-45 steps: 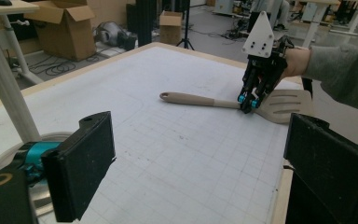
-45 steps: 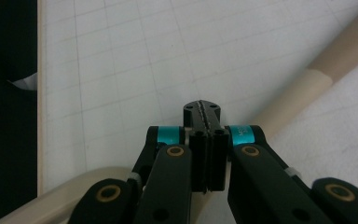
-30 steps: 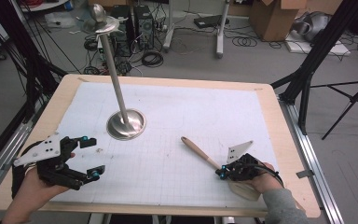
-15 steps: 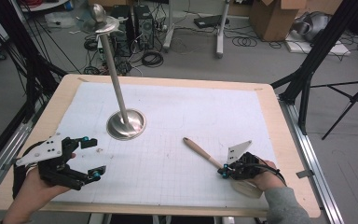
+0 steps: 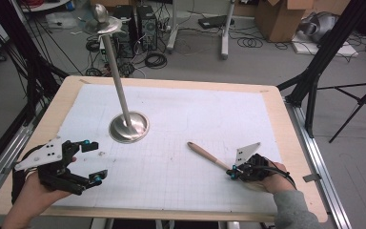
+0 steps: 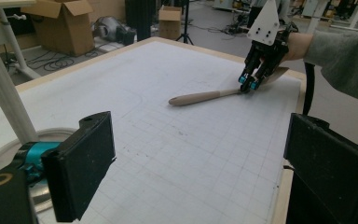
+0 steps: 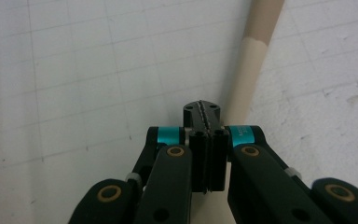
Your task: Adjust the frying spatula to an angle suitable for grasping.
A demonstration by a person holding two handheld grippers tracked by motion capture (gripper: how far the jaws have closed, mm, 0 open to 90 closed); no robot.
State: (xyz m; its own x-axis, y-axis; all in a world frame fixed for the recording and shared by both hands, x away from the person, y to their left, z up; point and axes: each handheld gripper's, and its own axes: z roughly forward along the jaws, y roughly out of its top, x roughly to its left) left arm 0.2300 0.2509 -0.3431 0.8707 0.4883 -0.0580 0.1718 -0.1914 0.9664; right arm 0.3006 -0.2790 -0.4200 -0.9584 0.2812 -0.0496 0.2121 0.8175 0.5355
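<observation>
A wooden-handled utensil (image 5: pixel 205 153) lies slantwise on the white grid mat (image 5: pixel 181 119), right of centre. My right gripper (image 5: pixel 231 172) rests tip-down at the utensil's near end. In the right gripper view its jaws (image 7: pixel 202 109) are pressed flat together with nothing between them, and the handle (image 7: pixel 251 60) runs just past their right side. The left gripper view looks across at this gripper (image 6: pixel 248 85) beside the handle (image 6: pixel 200 97). My left gripper (image 5: pixel 94 161) hovers at the front left with its jaws wide apart and nothing between them (image 6: pixel 205 168).
A metal stand with a round base (image 5: pixel 129 126) and a tall pole (image 5: pixel 116 76) rises left of centre, close to my left gripper. Its pole (image 6: pixel 4 88) is also in the left gripper view. The wooden table edge (image 5: pixel 171 213) frames the mat. Cables, boxes and tripods stand on the floor beyond.
</observation>
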